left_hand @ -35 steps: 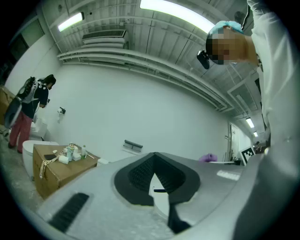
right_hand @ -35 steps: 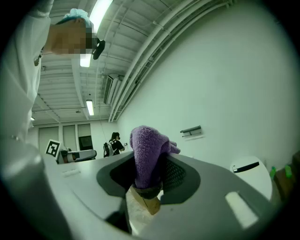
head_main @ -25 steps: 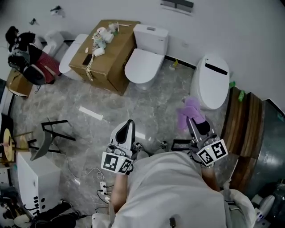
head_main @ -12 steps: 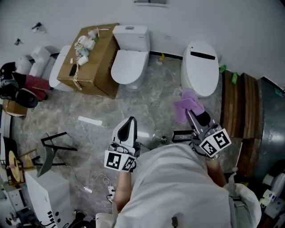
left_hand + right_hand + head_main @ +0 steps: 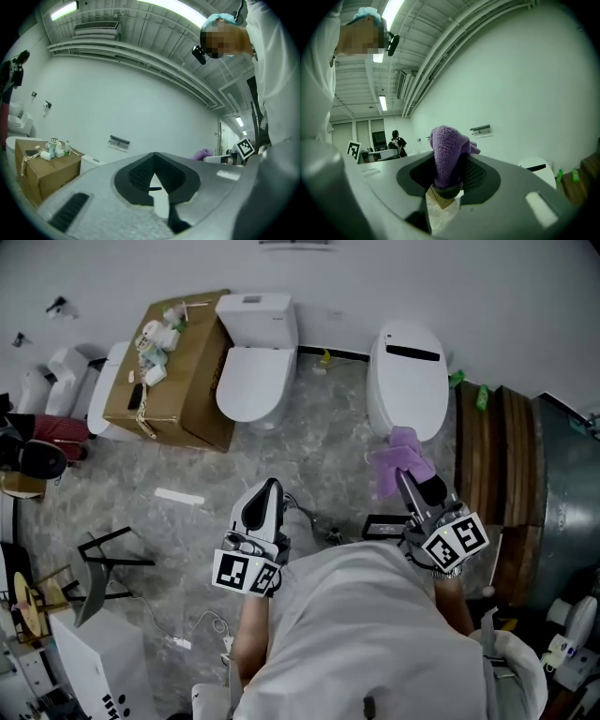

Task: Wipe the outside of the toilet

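**One cloth clamped, three toilets along the wall**

In the head view, two grippers held out above a grey marble floor (image 5: 309,460). Right gripper (image 5: 411,482), at 4 o'clock in the frame: jaws closed on one purple cloth (image 5: 401,457), seen in the right gripper view as a bunched wad (image 5: 447,152) pinched between the pads and standing up past the tips (image 5: 449,174). Left gripper (image 5: 269,489), at 7 o'clock: jaws brought together tip to tip with nothing between them, confirmed in the left gripper view (image 5: 154,155).

Three toilets against the white wall. One lidded toilet (image 5: 405,381) at 12 o'clock from the cloth, close ahead, apart from it in the right gripper view (image 5: 536,166). One tank toilet (image 5: 251,371) at 12 o'clock from the left gripper, well apart. One third toilet (image 5: 103,399) at 10 o'clock, half hidden behind one cardboard box (image 5: 178,381) topped with small clutter. Two green bottles (image 5: 457,379) at 2 o'clock beside the lidded toilet.
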Action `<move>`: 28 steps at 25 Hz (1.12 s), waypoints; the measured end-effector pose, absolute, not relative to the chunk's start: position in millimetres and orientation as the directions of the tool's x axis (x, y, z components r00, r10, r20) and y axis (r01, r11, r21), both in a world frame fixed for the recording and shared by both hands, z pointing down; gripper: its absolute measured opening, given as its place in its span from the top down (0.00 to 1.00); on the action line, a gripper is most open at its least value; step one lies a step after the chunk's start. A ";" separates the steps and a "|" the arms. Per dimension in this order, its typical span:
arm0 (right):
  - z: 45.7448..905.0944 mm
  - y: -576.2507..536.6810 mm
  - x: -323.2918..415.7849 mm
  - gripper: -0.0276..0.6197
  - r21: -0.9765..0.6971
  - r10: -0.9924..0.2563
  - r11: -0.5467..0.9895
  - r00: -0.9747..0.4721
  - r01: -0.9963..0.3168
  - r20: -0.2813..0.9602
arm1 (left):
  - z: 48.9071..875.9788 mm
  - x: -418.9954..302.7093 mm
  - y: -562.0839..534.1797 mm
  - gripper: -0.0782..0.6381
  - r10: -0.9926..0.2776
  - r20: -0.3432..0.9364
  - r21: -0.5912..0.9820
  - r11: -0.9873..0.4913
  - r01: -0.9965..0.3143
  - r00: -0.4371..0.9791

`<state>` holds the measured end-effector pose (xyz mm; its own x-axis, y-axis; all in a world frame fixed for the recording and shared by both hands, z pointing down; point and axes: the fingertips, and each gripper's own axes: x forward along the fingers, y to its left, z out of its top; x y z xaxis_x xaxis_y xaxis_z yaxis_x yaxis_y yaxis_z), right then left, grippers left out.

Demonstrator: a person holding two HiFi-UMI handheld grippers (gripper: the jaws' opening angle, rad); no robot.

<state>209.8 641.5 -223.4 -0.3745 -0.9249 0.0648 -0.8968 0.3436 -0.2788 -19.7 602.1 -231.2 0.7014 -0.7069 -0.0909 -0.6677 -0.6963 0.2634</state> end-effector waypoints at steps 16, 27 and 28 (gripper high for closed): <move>-225.0 480.9 181.6 0.74 -0.247 -0.941 0.259 -0.301 -0.934 0.151 | -226.6 -50.7 425.6 0.88 -0.667 -0.099 0.303 -0.727 -0.617 0.738; -231.6 380.6 124.6 0.74 -0.202 -0.936 0.259 -0.297 -0.944 0.187 | -225.1 -101.8 323.5 0.88 -0.642 -0.110 0.318 -0.746 -0.586 0.758; -231.9 374.9 121.8 0.74 -0.198 -0.936 0.259 -0.296 -0.946 0.190 | -225.7 -104.7 317.6 0.88 -0.641 -0.113 0.322 -0.746 -0.583 0.759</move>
